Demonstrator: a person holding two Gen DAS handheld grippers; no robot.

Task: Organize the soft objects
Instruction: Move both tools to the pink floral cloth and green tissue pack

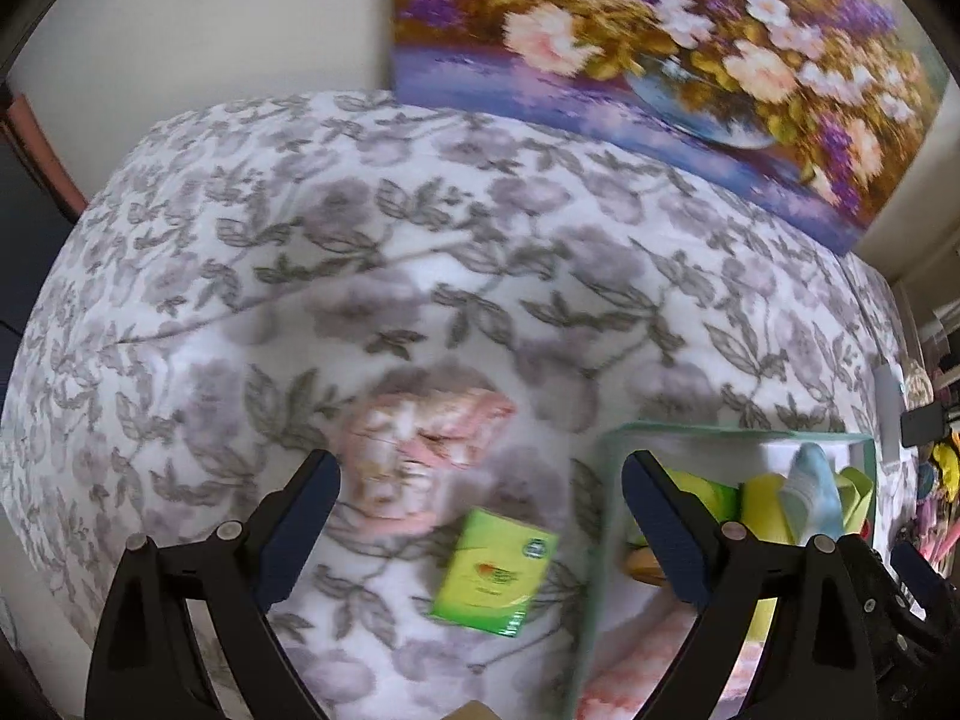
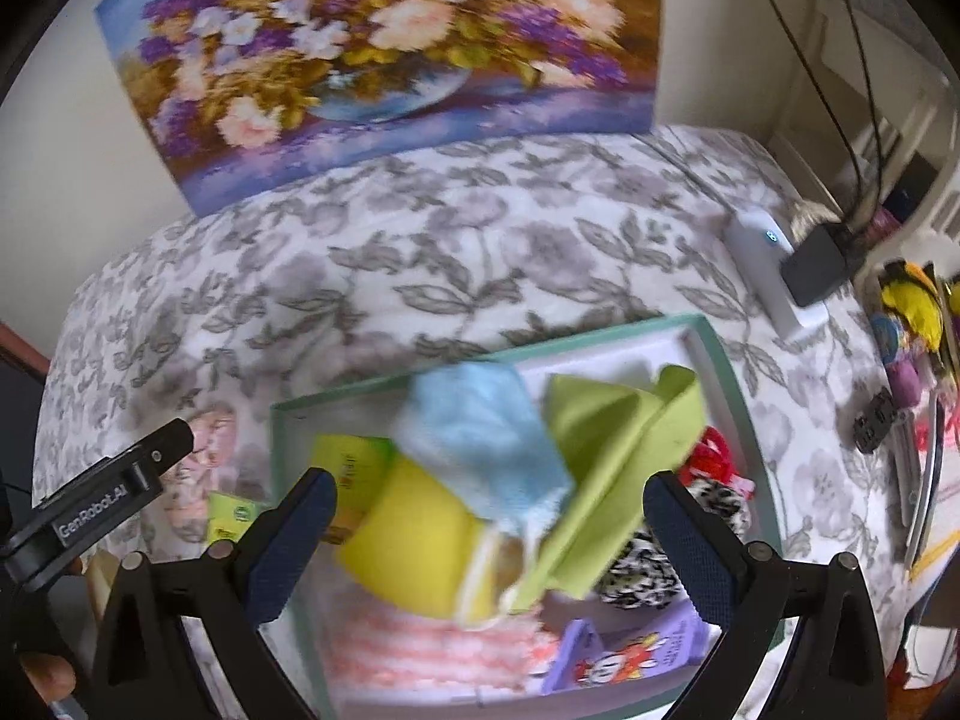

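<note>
A mint-green box point(image 2: 741, 396) lies on the floral bedspread point(image 1: 420, 240), filled with soft things: a light blue cloth point(image 2: 480, 426), a green cloth point(image 2: 624, 444), a yellow cloth point(image 2: 420, 534), a pink striped towel point(image 2: 432, 642). The box also shows at the right of the left wrist view point(image 1: 618, 438). A pink-and-white crumpled cloth point(image 1: 420, 450) and a green tissue pack point(image 1: 492, 576) lie on the bed left of the box. My left gripper point(image 1: 480, 516) is open above the tissue pack. My right gripper point(image 2: 489, 531) is open and empty over the box.
A flower painting point(image 2: 372, 60) leans against the wall behind the bed. A white device point(image 2: 774, 264) and a black adapter point(image 2: 819, 264) with cables sit at the bed's right edge. Toys and clutter point(image 2: 912, 312) crowd the far right.
</note>
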